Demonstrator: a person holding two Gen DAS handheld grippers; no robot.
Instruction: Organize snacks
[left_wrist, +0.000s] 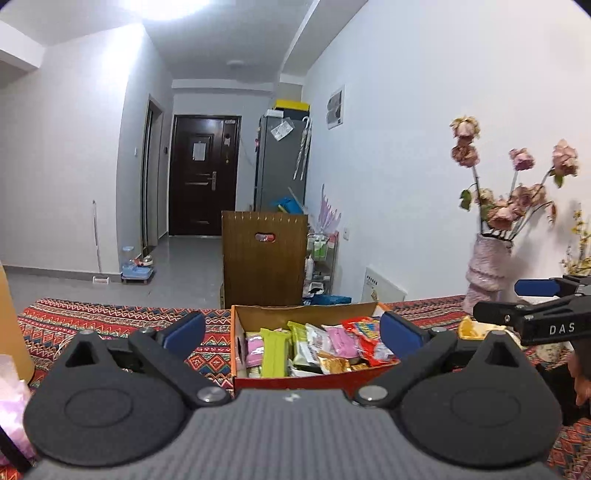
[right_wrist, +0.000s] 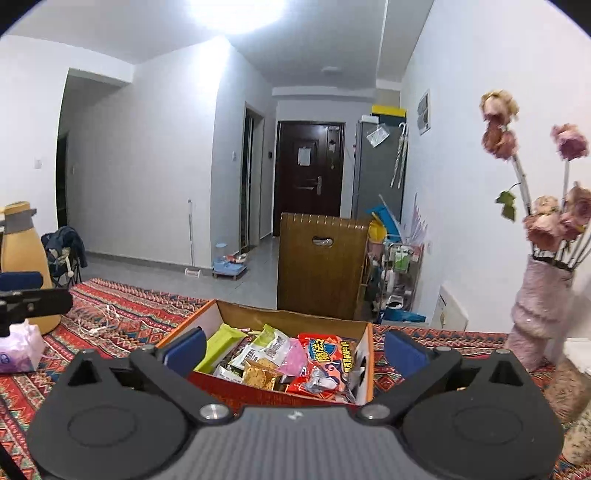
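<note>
Box (right_wrist: 364, 354) of orange card brims with bright snack packets (right_wrist: 325, 360).

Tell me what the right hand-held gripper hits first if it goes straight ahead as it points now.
Probably the snack box: the open right hand-held gripper aims slightly downward at the red snack packet inside. Depth is unclear, so it might instead pass over the box's far wall.

Orange box (right_wrist: 364, 354) on red zigzag-patterned cloth (right_wrist: 140, 306); blue-padded black tongs (right_wrist: 293, 352); pink vase (right_wrist: 541, 310).
</note>
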